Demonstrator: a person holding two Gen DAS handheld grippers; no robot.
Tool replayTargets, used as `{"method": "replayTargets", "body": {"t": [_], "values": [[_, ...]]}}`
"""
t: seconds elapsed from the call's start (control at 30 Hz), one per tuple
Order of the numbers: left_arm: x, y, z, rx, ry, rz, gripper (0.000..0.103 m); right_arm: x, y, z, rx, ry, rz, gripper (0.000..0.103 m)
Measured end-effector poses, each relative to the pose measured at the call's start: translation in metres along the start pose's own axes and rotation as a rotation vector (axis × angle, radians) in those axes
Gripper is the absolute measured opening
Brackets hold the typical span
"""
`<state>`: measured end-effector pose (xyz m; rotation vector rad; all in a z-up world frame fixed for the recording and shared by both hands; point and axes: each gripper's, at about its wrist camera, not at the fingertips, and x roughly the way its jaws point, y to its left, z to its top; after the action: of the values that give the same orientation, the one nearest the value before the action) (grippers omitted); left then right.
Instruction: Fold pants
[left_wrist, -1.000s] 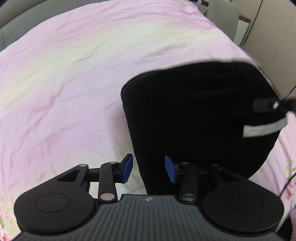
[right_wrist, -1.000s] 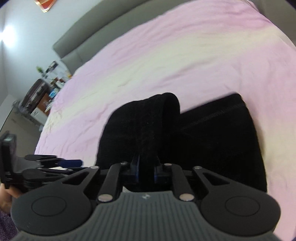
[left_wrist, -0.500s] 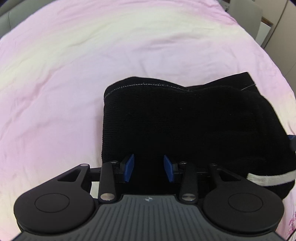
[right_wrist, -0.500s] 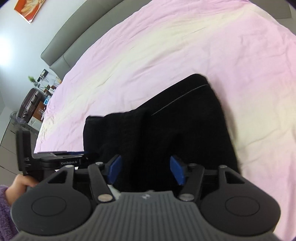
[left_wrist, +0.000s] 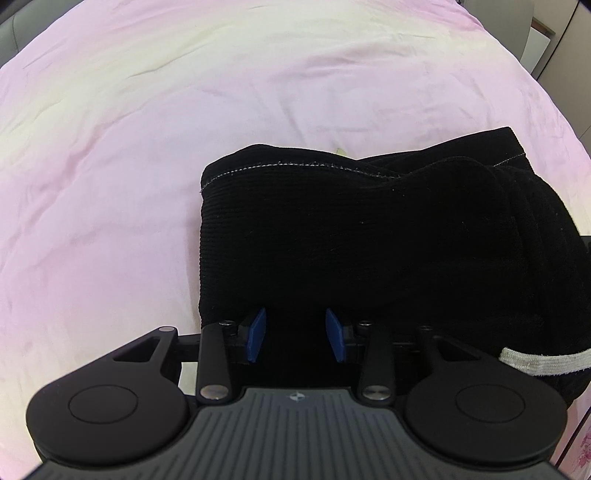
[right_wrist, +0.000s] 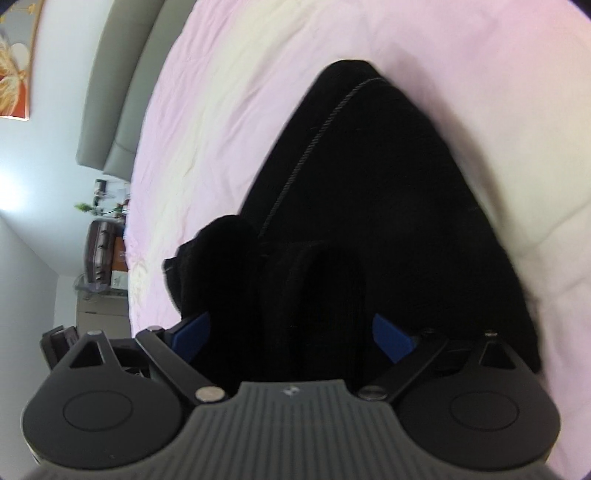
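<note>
Black pants folded on bed, between both grippers' parted, empty jaws

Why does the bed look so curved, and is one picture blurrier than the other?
Left wrist view: the fisheye lens bows the pink bedsheet; the picture is sharp, with stitching legible on the black pants. Right wrist view: the same bulge, tilted, softer, with the pants smeared into a featureless dark mass and bright glare on the wall.
</note>
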<state>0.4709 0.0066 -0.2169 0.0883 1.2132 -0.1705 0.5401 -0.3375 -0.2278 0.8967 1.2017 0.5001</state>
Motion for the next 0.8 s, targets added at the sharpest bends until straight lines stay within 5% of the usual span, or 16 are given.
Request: {"method": "replayTargets", "body": {"t": [0.13, 0.27, 0.33, 0.43, 0.53, 0.7, 0.8], "values": [[0.000, 0.002, 0.000, -0.008, -0.005, -0.007, 0.042, -0.012, 0.008, -0.002, 0.012, -0.019, 0.118, 0.071], [0.000, 0.001, -0.002, -0.006, -0.014, -0.011, 0.042, -0.008, -0.002, -0.003, 0.032, -0.011, 0.026, 0.042], [0.000, 0.001, -0.003, -0.004, -0.020, -0.010, 0.042, -0.003, -0.004, -0.003, 0.051, -0.003, 0.016, 0.042], [-0.001, 0.003, -0.004, -0.010, -0.024, -0.015, 0.042, 0.004, 0.008, -0.004, 0.050, -0.001, 0.047, 0.061], [-0.001, 0.004, -0.003, -0.016, -0.019, -0.008, 0.042, 0.010, 0.035, -0.005, -0.062, 0.004, -0.012, 0.065], [0.000, 0.001, -0.002, -0.018, -0.015, 0.002, 0.042, 0.040, 0.057, -0.013, -0.213, 0.066, -0.202, 0.043], [-0.003, -0.001, -0.004, -0.024, -0.029, 0.013, 0.042, 0.038, 0.080, -0.020, -0.322, 0.032, -0.283, 0.029]]}}
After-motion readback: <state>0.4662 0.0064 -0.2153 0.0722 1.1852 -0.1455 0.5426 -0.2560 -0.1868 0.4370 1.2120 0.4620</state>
